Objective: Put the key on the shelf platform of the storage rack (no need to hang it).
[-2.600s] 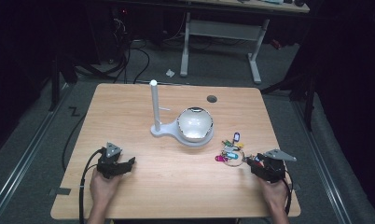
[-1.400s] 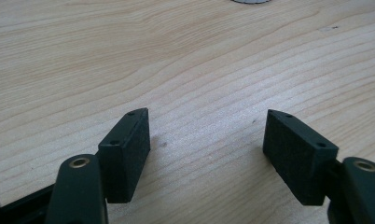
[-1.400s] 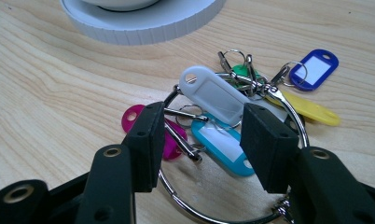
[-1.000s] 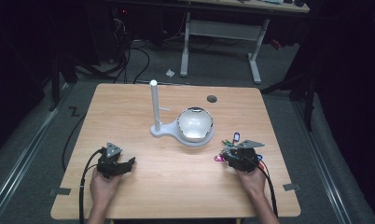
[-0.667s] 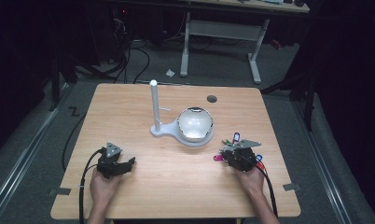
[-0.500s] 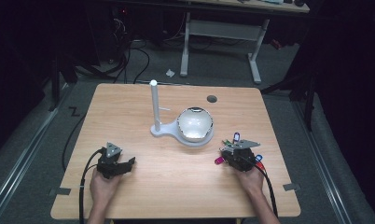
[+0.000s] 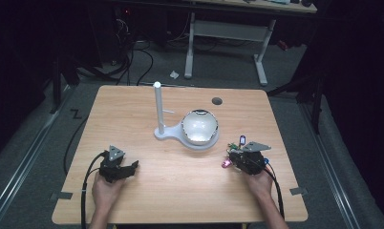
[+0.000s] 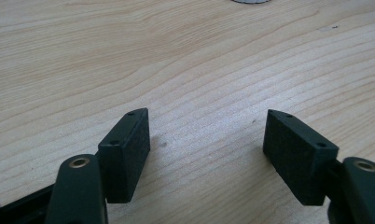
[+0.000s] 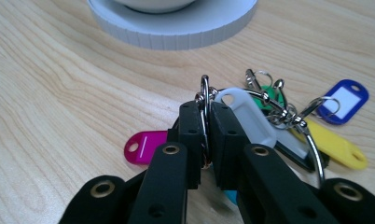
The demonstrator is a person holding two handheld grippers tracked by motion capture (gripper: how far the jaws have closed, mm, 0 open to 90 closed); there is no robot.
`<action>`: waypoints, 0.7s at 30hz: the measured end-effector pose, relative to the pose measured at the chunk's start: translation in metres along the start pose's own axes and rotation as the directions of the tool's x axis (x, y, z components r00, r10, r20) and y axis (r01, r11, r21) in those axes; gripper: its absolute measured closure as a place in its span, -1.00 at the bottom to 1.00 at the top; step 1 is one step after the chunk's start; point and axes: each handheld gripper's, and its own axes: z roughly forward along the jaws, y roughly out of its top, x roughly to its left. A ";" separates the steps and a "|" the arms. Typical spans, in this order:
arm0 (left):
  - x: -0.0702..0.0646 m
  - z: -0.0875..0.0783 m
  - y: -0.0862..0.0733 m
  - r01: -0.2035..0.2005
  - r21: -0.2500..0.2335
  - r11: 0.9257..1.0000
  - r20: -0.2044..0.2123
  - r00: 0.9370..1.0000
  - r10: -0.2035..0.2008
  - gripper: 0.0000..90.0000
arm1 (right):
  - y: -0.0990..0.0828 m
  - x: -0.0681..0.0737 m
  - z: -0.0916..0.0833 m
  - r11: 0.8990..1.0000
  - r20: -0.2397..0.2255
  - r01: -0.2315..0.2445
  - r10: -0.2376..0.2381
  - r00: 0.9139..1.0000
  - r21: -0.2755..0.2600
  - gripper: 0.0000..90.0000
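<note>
The right tool (image 9: 203,135) is clamped on the metal ring of the key bunch (image 9: 269,116), which lies on the bench (image 7: 180,186) beside the white bowl stand (image 7: 199,128); grasp done, lift apparently left; the left tool (image 8: 206,140) rests wide, empty.

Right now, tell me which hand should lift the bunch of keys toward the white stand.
Right. The right gripper is already shut on the key ring, beside the white stand. The left gripper sits open over bare wood at the table's other side, holding nothing.
</note>
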 end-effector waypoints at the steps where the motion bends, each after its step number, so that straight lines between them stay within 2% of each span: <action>1: 0.000 0.000 0.000 0.000 0.000 1.000 0.000 1.000 0.000 -0.29 | 0.000 0.000 0.000 1.000 0.000 0.000 0.000 1.000 0.000 0.87; 12: 0.000 0.000 0.000 0.001 0.000 1.000 0.000 1.000 -0.001 -0.29 | 0.011 -0.007 -0.020 0.998 0.011 -0.017 0.018 1.000 -0.067 0.87; 21: 0.000 0.000 0.000 -0.002 0.000 1.000 0.000 1.000 0.002 -0.29 | 0.022 -0.014 -0.036 0.995 0.015 -0.031 0.032 0.999 -0.094 0.88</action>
